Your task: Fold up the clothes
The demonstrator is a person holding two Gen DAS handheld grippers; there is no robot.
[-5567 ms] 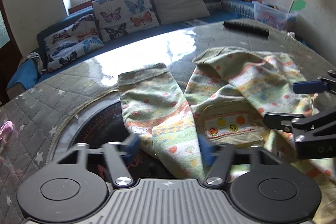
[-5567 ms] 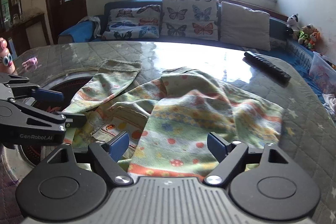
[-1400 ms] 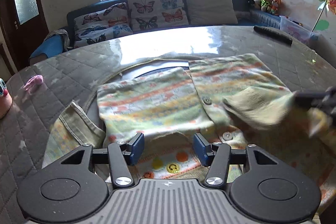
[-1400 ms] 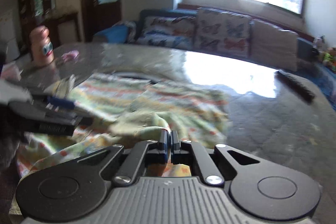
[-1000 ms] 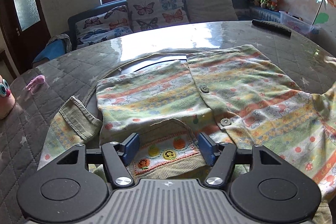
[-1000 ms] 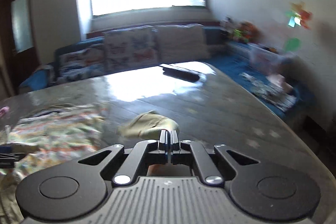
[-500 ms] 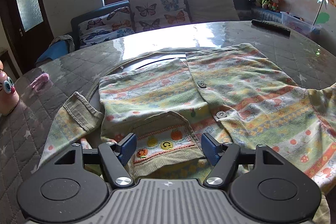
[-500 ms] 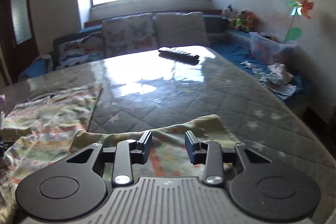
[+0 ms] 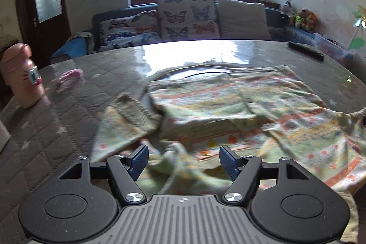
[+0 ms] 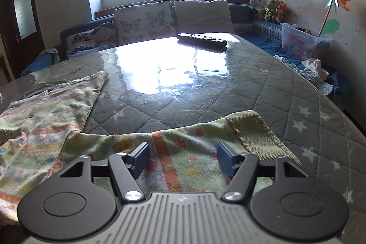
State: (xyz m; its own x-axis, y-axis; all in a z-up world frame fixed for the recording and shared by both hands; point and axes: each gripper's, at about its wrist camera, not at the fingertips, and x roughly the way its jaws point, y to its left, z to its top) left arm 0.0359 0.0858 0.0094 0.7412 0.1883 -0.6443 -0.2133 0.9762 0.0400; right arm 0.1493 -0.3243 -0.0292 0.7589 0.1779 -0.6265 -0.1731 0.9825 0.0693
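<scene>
A small green patterned cardigan (image 9: 228,106) with orange stripes lies spread front up on the quilted table. Its left sleeve (image 9: 123,122) with a ribbed cuff angles out at the left. My left gripper (image 9: 184,158) is open just above the bunched collar edge near me. In the right wrist view the right sleeve (image 10: 194,152) lies stretched out flat, its ribbed cuff (image 10: 256,132) pointing right. My right gripper (image 10: 183,158) is open over that sleeve, holding nothing. The cardigan body (image 10: 45,111) shows at the left there.
A black remote (image 10: 201,39) lies at the table's far side. A pink bottle (image 9: 21,77) and a small pink item (image 9: 69,74) sit at the left. A sofa with butterfly cushions (image 9: 187,15) runs behind the table (image 10: 297,88).
My right gripper let go of the sleeve cuff after pulling it out to the right and now stands wide open. My left gripper has drawn back and opened a little wider.
</scene>
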